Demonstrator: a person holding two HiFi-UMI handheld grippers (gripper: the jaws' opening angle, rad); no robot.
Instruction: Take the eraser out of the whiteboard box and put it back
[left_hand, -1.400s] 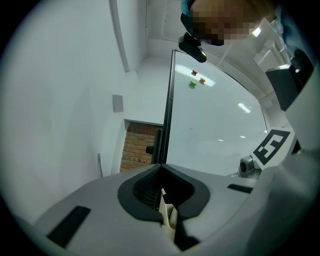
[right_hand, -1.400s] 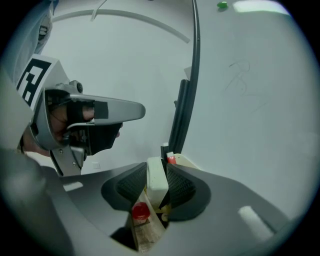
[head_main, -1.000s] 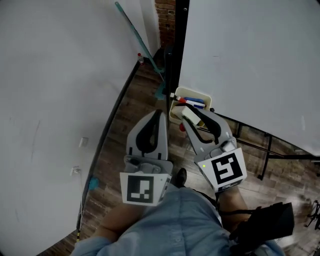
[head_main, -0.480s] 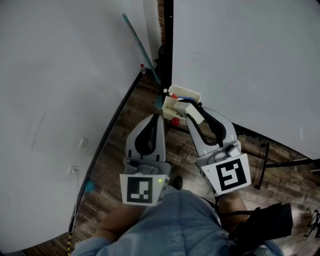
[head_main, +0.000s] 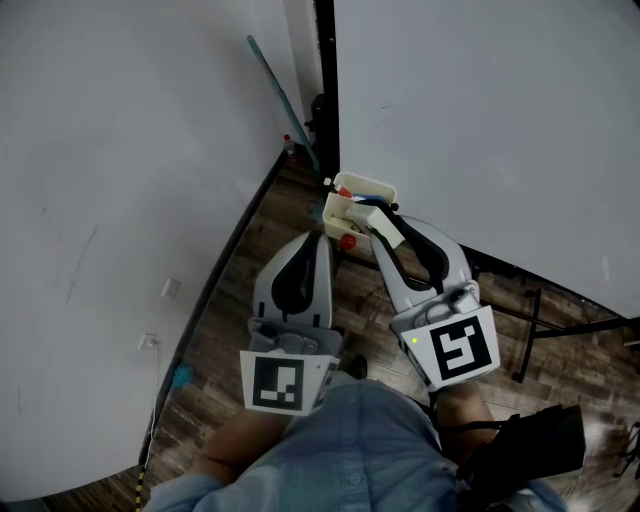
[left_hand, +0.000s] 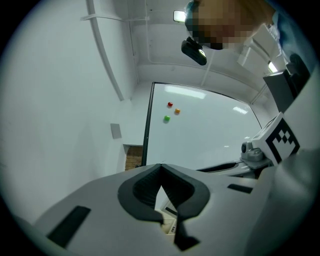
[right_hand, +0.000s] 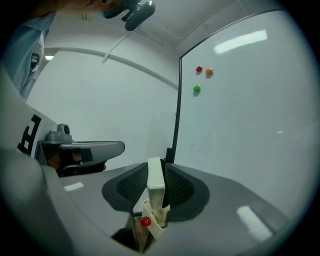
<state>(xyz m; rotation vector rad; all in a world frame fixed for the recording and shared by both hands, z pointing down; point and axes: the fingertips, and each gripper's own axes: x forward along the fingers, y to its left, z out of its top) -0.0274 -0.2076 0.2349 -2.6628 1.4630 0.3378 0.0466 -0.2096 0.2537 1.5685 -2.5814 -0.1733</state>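
Eraser (right_hand: 155, 181) sat clamped in your right gripper (head_main: 374, 220), whose jaws had just been closing on it, its lower end over the whiteboard box (head_main: 362, 184). Your left gripper (left_hand: 161, 169) had its jaws together, holding nothing.

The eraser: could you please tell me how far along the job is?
Done: the right gripper has the eraser clamped, its jaws having just been closing on it. In hand: the eraser's end sits at the rim of the box, seemingly on its way out. Left: putting it back and letting go.
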